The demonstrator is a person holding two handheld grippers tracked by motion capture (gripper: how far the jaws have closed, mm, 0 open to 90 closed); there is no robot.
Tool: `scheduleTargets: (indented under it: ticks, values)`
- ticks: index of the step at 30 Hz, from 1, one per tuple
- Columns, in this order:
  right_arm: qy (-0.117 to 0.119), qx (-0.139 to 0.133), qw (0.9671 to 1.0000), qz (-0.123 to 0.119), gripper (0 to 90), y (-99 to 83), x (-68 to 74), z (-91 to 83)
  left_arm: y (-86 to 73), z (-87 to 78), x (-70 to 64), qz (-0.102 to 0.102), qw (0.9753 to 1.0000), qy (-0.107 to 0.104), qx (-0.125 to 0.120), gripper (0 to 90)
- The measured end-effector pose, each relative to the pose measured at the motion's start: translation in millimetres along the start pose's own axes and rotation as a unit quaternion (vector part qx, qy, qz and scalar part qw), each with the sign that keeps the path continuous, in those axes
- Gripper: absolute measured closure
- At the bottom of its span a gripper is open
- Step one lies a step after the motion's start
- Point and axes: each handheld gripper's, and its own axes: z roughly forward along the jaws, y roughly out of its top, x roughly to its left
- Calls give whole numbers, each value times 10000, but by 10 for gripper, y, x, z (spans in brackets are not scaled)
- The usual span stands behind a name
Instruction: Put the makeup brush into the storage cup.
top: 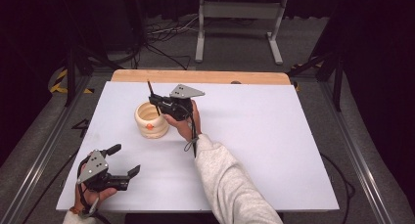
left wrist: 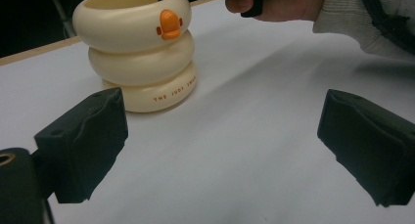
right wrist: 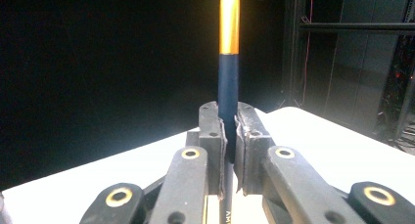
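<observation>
We hold the pen [right wrist: 228, 77] upright, pinched between the right gripper's [top: 155, 102] closed fingers above the duck-faced cup [top: 151, 120] at twelve o'clock from our left gripper [top: 126, 160], whose fingers gape wide, holding nothing, on the worktop [top: 254, 136].

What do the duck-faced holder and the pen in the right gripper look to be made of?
Holder: cream, smooth, with a soft sheen and rounded stacked rings, likely glazed ceramic or moulded plastic. Pen: dark blue barrel with a shiny orange-gold section, probably painted plastic or metal. The right gripper is clamped on it.
</observation>
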Motion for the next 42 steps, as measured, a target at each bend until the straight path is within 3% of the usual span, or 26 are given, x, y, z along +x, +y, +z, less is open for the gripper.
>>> scheduleTargets:
  ticks: [14,28,37,39,42]
  values:
    - [-55,215,9997,36,839,-136,-31,-33,3,10,-4,2,10000,-8,16,55]
    - [-113,254,9996,70,830,-178,-38,-59,1,22,-3,-31,10000,-43,63,56]
    - [-244,321,9992,-42,676,-135,-5,-97,-5,42,-3,-4,9999,-66,138,57]
    - [-347,351,9988,-34,603,-130,-8,-161,-7,45,-7,3,9999,-91,138,57]
    - [-395,341,9986,-86,580,-120,-10,-226,-10,47,-7,2,9998,-99,154,57]
